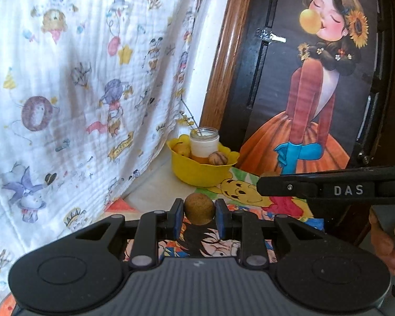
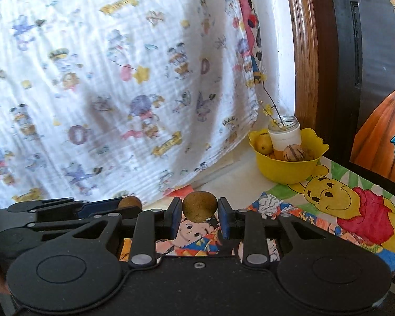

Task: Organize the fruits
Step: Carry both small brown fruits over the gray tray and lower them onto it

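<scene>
I'm carrying a brown fruit (image 1: 199, 208) pinched in each gripper (image 1: 199, 214), next heading for the yellow bowl (image 1: 201, 169) mid-frame to drop them.

A white cartoon-printed cloth (image 1: 79, 79) hangs as a backdrop on the left, daylight glowing through it. Beside it stands a wooden frame (image 1: 223, 60) holding a dark poster of a girl in an orange dress (image 1: 316, 79). Colourful cartoon drawings (image 2: 342, 202) cover the tabletop.

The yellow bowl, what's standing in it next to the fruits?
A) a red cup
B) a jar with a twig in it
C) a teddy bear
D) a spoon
B: a jar with a thin twig stands in the yellow bowl among the fruits.
</scene>
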`<control>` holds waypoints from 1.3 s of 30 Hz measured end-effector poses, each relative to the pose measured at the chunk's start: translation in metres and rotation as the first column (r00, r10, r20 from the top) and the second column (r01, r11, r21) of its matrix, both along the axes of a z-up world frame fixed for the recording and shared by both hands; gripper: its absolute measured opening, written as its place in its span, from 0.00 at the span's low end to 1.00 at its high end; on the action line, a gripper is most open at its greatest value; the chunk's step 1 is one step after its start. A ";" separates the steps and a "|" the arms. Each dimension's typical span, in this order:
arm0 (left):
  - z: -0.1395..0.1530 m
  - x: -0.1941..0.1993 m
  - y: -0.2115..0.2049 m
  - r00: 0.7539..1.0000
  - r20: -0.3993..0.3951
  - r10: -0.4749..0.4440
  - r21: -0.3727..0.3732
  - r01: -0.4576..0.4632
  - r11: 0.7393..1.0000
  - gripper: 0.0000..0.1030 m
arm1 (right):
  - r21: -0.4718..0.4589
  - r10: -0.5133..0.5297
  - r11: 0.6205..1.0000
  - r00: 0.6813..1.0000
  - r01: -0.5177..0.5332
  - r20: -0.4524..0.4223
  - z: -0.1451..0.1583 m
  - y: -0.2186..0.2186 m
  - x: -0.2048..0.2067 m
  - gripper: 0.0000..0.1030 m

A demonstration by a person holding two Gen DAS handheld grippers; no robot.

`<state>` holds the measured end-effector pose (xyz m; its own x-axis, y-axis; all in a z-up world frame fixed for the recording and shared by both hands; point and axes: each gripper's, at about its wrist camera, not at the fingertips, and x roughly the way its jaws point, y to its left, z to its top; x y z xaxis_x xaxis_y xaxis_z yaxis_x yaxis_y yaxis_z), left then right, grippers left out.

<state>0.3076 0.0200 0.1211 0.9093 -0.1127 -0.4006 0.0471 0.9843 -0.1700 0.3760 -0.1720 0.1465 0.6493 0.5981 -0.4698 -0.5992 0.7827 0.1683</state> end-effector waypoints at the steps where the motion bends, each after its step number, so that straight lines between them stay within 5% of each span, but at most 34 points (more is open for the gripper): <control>1: 0.001 -0.004 -0.001 1.000 0.002 -0.002 -0.002 0.002 1.000 0.27 | 0.004 0.002 1.000 1.000 -0.002 0.004 0.000 -0.004 -0.008 0.30; 19: -0.016 -0.071 -0.034 0.998 -0.003 -0.063 -0.009 0.063 0.998 0.27 | 0.005 -0.041 0.999 0.998 0.041 0.057 -0.032 -0.070 -0.125 0.30; 39: -0.084 -0.148 -0.052 0.989 -0.063 -0.132 -0.015 0.131 0.991 0.27 | 0.011 -0.168 0.986 0.979 0.167 0.116 -0.110 -0.092 -0.230 0.30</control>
<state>0.1591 -0.0316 0.0371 0.8588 -0.2347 -0.4554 0.1650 0.9682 -0.1878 0.1465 -0.2636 0.0368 0.7904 0.4767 -0.3848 -0.4752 0.8735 0.1061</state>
